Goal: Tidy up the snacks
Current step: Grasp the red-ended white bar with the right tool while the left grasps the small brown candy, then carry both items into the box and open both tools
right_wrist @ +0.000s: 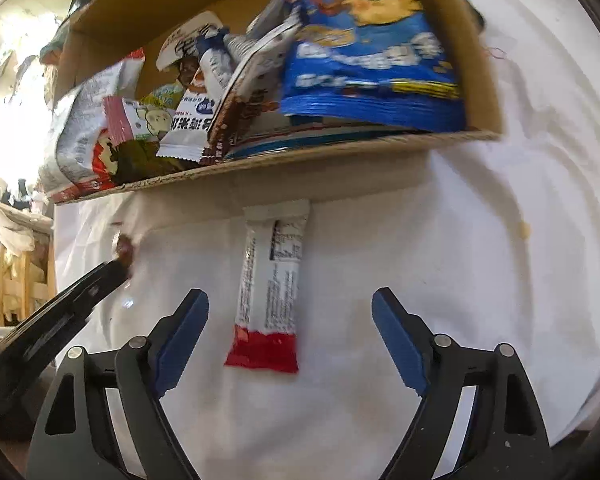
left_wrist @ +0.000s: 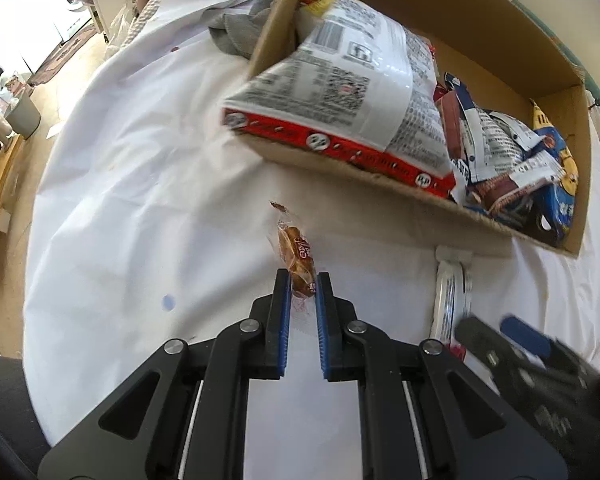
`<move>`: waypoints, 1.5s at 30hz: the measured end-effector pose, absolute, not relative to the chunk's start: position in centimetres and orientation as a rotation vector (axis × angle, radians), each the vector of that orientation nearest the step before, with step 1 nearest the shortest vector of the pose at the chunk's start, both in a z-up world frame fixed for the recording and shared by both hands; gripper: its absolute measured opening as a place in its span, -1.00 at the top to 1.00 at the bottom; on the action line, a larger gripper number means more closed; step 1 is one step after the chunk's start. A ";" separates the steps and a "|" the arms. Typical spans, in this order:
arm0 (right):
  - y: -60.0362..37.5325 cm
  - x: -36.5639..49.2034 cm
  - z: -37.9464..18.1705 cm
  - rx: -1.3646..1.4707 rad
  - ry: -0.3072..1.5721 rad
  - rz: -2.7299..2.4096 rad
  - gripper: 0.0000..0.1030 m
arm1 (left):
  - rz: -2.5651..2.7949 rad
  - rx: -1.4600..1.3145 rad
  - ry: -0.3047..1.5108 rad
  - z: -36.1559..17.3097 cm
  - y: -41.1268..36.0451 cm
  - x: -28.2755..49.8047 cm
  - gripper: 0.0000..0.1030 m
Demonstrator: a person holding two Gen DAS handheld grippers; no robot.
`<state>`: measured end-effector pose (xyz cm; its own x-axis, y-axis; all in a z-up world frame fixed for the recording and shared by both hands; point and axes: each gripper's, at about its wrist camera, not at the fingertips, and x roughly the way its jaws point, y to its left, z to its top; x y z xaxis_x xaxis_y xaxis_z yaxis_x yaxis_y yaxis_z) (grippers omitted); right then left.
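Left tongs (left_wrist: pixel 303 282) clench a small clear-wrapped brown pastry (left_wrist: pixel 296 258), light and crushable, above the white-clothed bench (left_wrist: pixel 140 200); right tongs (right_wrist: pixel 290 326) gape around a flat white-and-red wrapper bar (right_wrist: pixel 269 292) beside the cardboard box (right_wrist: pixel 300 160); grip its middle.

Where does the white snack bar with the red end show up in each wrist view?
Left wrist: white snack bar at right, below the cardboard box, partly hidden by the right hand-held gripper.
Right wrist: centre, flat on the white cloth, red end nearest.
Shared landmark: the box's front wall.
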<state>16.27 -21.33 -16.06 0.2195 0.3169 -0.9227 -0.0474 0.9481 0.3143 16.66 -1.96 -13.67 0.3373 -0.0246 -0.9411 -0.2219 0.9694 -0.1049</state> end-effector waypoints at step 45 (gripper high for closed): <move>-22.7 18.1 -5.2 0.352 1.019 0.428 0.37 | -0.204 -0.057 1.009 -3.4 -4.1 18.5 0.82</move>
